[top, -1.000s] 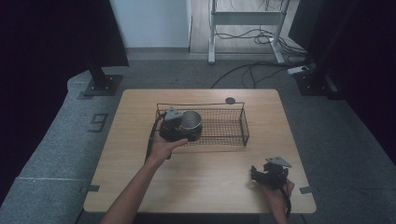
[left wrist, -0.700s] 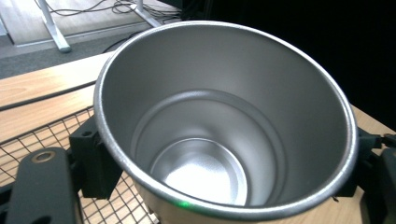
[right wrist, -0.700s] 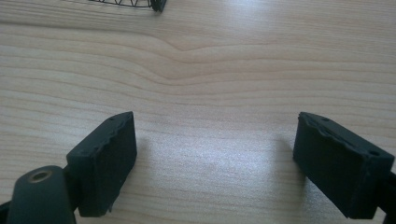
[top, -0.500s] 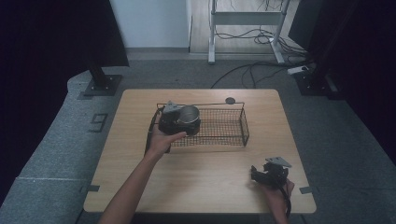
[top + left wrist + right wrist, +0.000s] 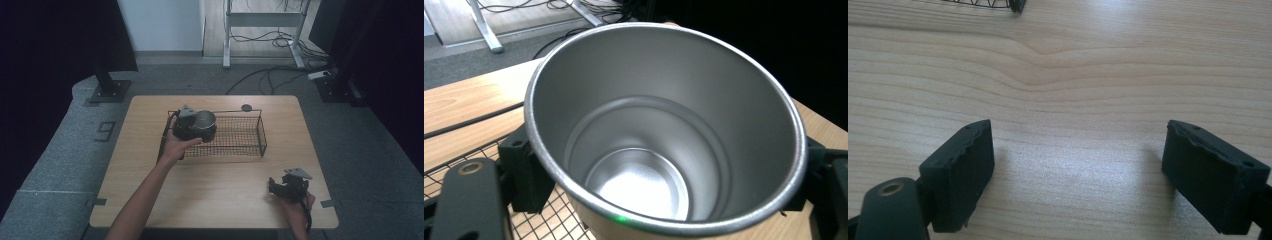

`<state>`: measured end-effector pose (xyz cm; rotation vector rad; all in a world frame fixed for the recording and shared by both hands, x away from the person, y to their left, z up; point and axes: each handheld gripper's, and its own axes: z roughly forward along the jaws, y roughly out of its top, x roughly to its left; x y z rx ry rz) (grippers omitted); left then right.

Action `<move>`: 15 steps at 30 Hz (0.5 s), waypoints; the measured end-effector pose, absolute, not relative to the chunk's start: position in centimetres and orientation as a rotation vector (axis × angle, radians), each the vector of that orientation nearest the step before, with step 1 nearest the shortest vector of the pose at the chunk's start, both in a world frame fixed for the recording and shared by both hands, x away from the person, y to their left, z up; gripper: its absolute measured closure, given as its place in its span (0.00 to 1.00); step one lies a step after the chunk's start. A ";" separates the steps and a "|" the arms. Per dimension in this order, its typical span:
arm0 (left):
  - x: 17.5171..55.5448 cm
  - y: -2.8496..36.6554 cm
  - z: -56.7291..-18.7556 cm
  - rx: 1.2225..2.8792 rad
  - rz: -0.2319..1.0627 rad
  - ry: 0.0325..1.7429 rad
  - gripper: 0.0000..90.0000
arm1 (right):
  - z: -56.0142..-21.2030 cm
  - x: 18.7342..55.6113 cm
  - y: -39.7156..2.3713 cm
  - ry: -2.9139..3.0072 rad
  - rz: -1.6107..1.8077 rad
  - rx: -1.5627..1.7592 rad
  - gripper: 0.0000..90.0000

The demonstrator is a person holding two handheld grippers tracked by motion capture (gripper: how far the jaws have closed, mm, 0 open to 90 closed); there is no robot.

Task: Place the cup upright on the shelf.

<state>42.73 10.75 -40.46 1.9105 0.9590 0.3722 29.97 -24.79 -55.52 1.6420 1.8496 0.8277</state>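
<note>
Left tongs (image 5: 196,129) clamped on a metal cup (image 5: 204,120); the pads sit against opposite sides of the cup's outer wall, seen in the left gripper view as black blocks either side of the cup (image 5: 664,135); cup upright, mouth up, inside bare and shiny; a small green glint on the near rim.

Cup position: at the left end of the wire basket (image 5: 250,142), held over that end; whether its base touches the basket mesh cannot be told from the high view; in the left gripper view the mesh (image 5: 549,220) shows just below and beside the cup.

Basket: dark wire, rectangular, long side running across the tabletop (image 5: 150,200), placed toward the far half; a small dark round disc (image 5: 246,107) lies on the tabletop just beyond the basket's far rim.

Left forearm reaches in diagonally from the bottom edge; hand wrapped around the gripper body.

Right tongs (image 5: 282,187) near the right front corner of the tabletop, well apart from the basket; jaws stand wide apart with nothing between them; bare wood grain (image 5: 1073,100) between the two black pads (image 5: 960,170); a corner of the basket (image 5: 1015,5) at the top edge of the right gripper view.
</note>
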 end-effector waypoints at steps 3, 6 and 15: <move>43.4 10.6 -40.8 1.922 0.375 0.972 0.20 | -55.5 30.0 -24.8 1.847 0.827 1.644 0.15; 43.9 10.5 -41.0 1.933 0.374 0.977 0.20 | -55.5 30.0 -24.8 1.846 0.827 1.645 0.15; 45.3 10.2 -41.7 1.944 0.364 0.988 0.20 | -55.5 30.1 -24.8 1.846 0.826 1.648 0.15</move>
